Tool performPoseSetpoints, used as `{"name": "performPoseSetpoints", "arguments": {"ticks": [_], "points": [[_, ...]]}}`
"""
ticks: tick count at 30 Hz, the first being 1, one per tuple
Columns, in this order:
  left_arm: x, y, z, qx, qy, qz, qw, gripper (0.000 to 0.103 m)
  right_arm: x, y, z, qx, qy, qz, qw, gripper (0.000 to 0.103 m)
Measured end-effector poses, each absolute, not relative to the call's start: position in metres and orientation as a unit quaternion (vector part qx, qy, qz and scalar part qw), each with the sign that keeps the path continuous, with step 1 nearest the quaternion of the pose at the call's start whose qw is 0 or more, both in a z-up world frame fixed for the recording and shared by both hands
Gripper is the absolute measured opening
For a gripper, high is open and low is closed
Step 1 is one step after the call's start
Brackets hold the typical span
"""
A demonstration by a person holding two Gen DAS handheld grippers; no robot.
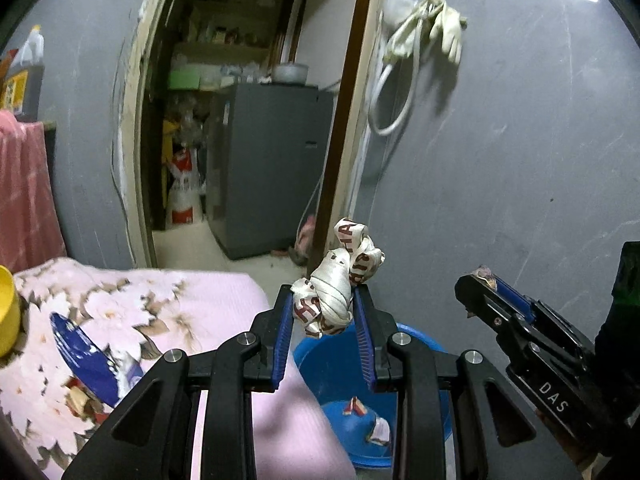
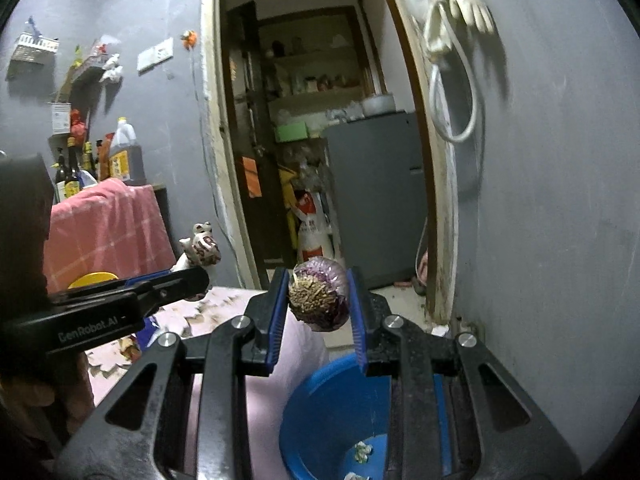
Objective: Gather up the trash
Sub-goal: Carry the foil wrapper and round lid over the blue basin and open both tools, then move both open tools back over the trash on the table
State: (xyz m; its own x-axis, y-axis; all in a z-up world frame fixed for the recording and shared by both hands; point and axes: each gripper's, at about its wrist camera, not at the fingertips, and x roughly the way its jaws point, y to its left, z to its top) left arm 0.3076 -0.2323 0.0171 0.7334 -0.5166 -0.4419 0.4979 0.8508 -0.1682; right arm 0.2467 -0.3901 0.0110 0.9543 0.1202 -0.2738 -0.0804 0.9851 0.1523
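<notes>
My left gripper (image 1: 323, 308) is shut on a crumpled white ribbon with red letters (image 1: 340, 280), held above a blue plastic basin (image 1: 340, 364). The ribbon also shows in the right wrist view (image 2: 202, 248). My right gripper (image 2: 319, 300) is shut on a purple onion with dry roots (image 2: 319, 299), above the same basin (image 2: 320, 412). Small scraps (image 1: 366, 420) lie in the basin's bottom. The right gripper (image 1: 486, 284) shows to the right in the left wrist view; the left gripper (image 2: 192, 280) shows at the left in the right wrist view.
A table with a pink flowered cloth (image 1: 140, 320) lies left of the basin. A yellow bowl (image 1: 8, 312) sits at its left edge. A grey wall (image 1: 520, 160) rises to the right, with gloves and a hose (image 1: 432, 28) hanging. A doorway with a grey fridge (image 1: 272, 168) lies ahead.
</notes>
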Motion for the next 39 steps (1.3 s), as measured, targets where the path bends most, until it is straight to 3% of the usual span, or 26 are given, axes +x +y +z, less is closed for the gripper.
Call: {"name": "performPoseSetpoints", "arguments": {"ticks": [9, 14, 16, 27, 39], "points": [[0.335, -0.261, -0.020, 0.010, 0.314, -0.290, 0.904, 0.026, 0.266, -0.412, -0.026, 0.104, 0.188, 0.034, 0.976, 0.038], [0.345, -0.274, -0.046, 0.027, 0.360, -0.295, 0.885, 0.037, 0.275, -0.420, -0.044, 0.115, 0.209, 0.023, 0.971, 0.039], [0.348, -0.275, -0.053, 0.027, 0.367, -0.294, 0.882, 0.041, 0.279, -0.423, -0.050, 0.119, 0.219, 0.019, 0.968, 0.044], [0.350, -0.276, -0.067, 0.029, 0.375, -0.286, 0.881, 0.042, 0.282, -0.432, -0.061, 0.137, 0.232, 0.007, 0.963, 0.047], [0.339, -0.258, -0.041, 0.010, 0.351, -0.282, 0.893, 0.042, 0.276, -0.422, -0.045, 0.122, 0.220, 0.013, 0.968, 0.048]]}}
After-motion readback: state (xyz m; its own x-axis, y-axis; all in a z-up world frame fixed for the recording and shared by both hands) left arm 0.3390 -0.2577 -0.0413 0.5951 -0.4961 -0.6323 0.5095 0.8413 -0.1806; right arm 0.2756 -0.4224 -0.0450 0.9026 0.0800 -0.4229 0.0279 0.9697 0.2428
